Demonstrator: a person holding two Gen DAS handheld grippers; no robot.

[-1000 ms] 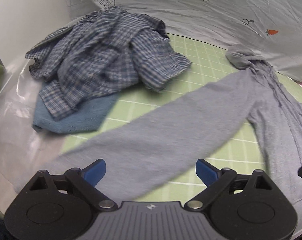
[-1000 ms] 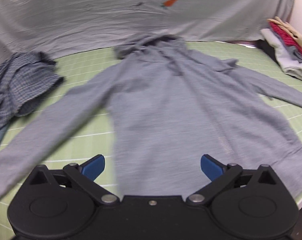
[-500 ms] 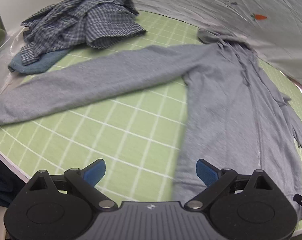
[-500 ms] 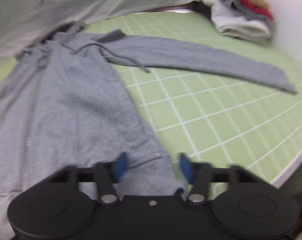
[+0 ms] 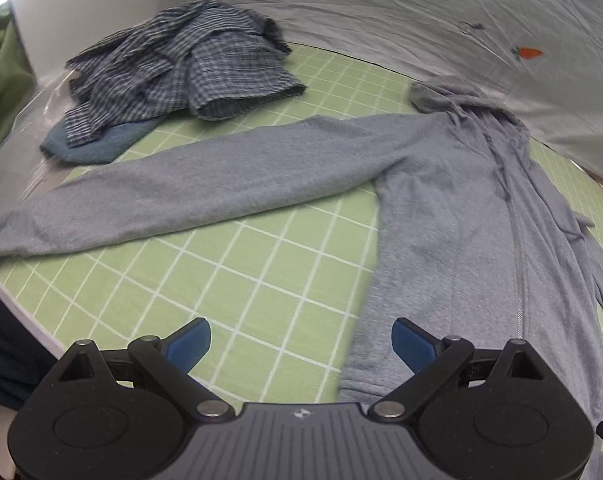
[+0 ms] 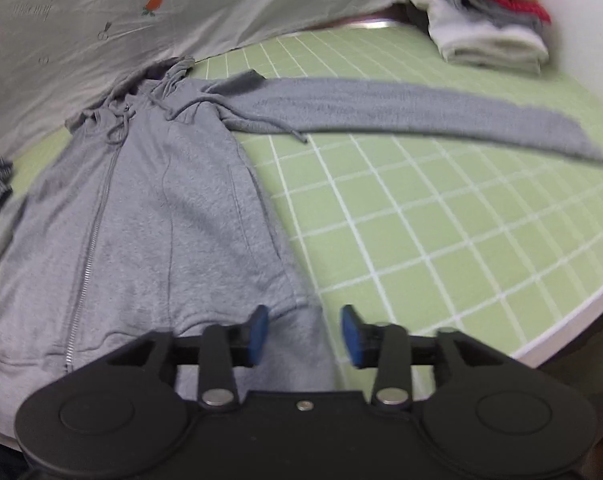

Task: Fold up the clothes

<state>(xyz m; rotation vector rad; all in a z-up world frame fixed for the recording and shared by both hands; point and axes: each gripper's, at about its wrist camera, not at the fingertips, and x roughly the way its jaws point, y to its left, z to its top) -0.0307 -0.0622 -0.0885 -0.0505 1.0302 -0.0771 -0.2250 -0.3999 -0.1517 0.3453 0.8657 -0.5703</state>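
A grey zip hoodie [image 5: 453, 220] lies face up on the green grid mat [image 5: 261, 272], both sleeves spread out sideways. My left gripper [image 5: 301, 340] stands wide open at the hoodie's lower left hem corner; the cloth edge lies just inside the right pad, apart from it. In the right wrist view the hoodie [image 6: 173, 216] fills the left half. My right gripper [image 6: 304, 330] hovers at the lower right hem corner, its jaws opening, with the hem corner between the blue pads and no pad pressing on it.
A crumpled plaid shirt [image 5: 181, 60] on a blue cloth [image 5: 101, 146] sits at the mat's far left. A stack of folded clothes [image 6: 489, 20] stands at the far right. A grey sheet [image 5: 421, 12] hangs behind. The table's rounded edge [image 6: 561, 320] runs near right.
The left gripper slid from over the left sleeve to the lower left hem. The right gripper moved from mid-hem to the right corner, narrowed its jaws there, then widened them again.
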